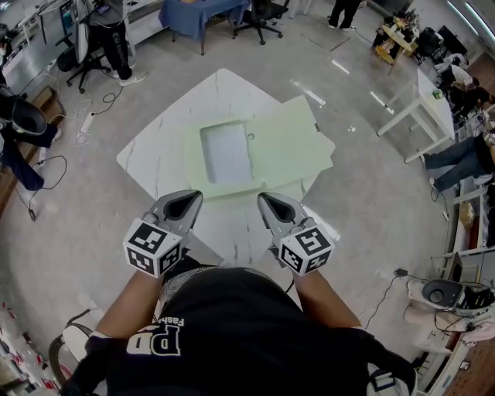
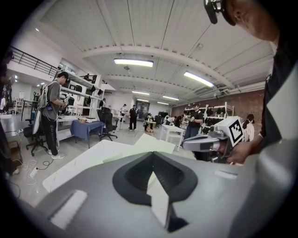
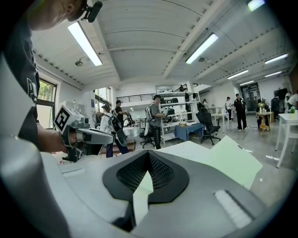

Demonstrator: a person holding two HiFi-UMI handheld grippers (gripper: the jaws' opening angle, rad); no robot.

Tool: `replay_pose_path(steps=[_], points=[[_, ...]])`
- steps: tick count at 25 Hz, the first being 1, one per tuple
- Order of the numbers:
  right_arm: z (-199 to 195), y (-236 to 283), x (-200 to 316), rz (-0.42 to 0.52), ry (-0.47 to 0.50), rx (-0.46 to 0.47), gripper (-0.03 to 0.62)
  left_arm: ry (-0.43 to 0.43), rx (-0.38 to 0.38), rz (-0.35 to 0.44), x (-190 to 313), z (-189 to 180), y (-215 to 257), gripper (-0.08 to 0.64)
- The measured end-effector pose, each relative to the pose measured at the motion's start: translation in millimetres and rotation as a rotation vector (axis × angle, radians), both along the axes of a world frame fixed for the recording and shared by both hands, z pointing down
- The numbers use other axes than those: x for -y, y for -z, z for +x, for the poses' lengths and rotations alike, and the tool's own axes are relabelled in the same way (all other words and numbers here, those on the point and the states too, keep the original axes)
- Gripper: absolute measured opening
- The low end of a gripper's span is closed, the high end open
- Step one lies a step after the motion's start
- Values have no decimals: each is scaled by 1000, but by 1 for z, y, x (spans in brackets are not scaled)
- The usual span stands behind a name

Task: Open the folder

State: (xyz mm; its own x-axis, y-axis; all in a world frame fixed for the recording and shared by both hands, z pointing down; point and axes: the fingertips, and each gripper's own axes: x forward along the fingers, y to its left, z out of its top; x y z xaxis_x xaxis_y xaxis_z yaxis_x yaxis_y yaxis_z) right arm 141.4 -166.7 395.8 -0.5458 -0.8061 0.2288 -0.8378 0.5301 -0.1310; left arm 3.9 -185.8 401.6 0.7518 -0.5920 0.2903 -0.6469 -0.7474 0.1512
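A pale green folder (image 1: 282, 147) lies flat on the white marble table (image 1: 155, 151), with a clear rectangular window (image 1: 226, 152) in its left half. One sheet juts out at the far right corner. My left gripper (image 1: 188, 203) and right gripper (image 1: 268, 203) hover side by side over the table's near corner, short of the folder's near edge. Both are shut with nothing between the jaws. In the left gripper view the shut tips (image 2: 151, 155) point at the folder (image 2: 151, 143). In the right gripper view the tips (image 3: 148, 155) point left of the folder (image 3: 233, 160).
A person and an office chair (image 1: 108, 46) stand at the far left by a desk. A blue-covered table (image 1: 203, 15) and another chair (image 1: 263, 15) lie beyond. A white table (image 1: 421, 104) stands to the right. Cables (image 1: 46, 166) trail on the floor at the left.
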Motion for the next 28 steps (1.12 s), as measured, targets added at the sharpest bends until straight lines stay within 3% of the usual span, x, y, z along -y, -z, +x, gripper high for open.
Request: replay_pose_path(steps=[28], points=[[6, -9, 11, -21, -2, 12, 0, 2, 19, -1, 9, 7, -4, 52]])
